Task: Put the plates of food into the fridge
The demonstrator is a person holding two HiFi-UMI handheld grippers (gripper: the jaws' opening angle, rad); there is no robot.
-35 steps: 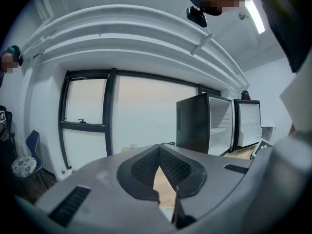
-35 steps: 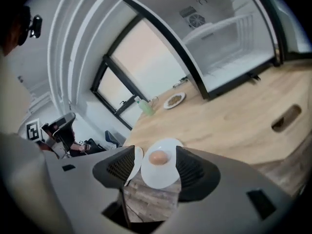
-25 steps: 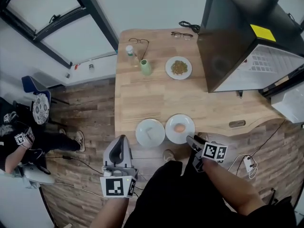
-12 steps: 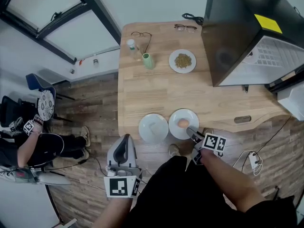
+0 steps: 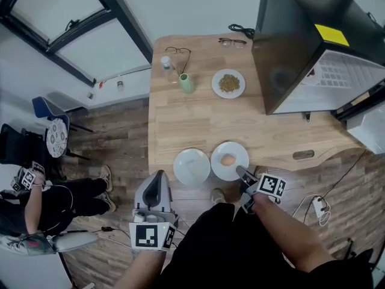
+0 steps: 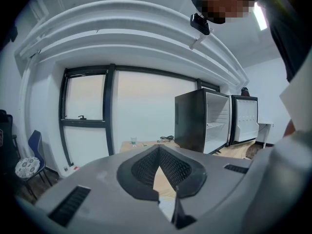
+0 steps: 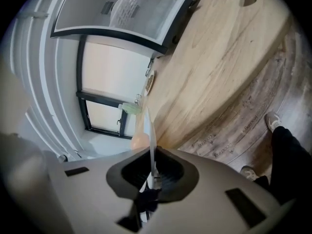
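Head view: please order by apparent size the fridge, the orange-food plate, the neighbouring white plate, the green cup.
1. fridge
2. orange-food plate and white plate: they look alike, so unranked
3. green cup

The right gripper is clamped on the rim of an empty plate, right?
Not empty. The right gripper, whose jaws have just been closing, is clamped on the rim of a plate carrying a round orange food item, as the head view shows.

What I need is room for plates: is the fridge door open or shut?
Open: the fridge shows its white interior and shelves, its door swung aside.
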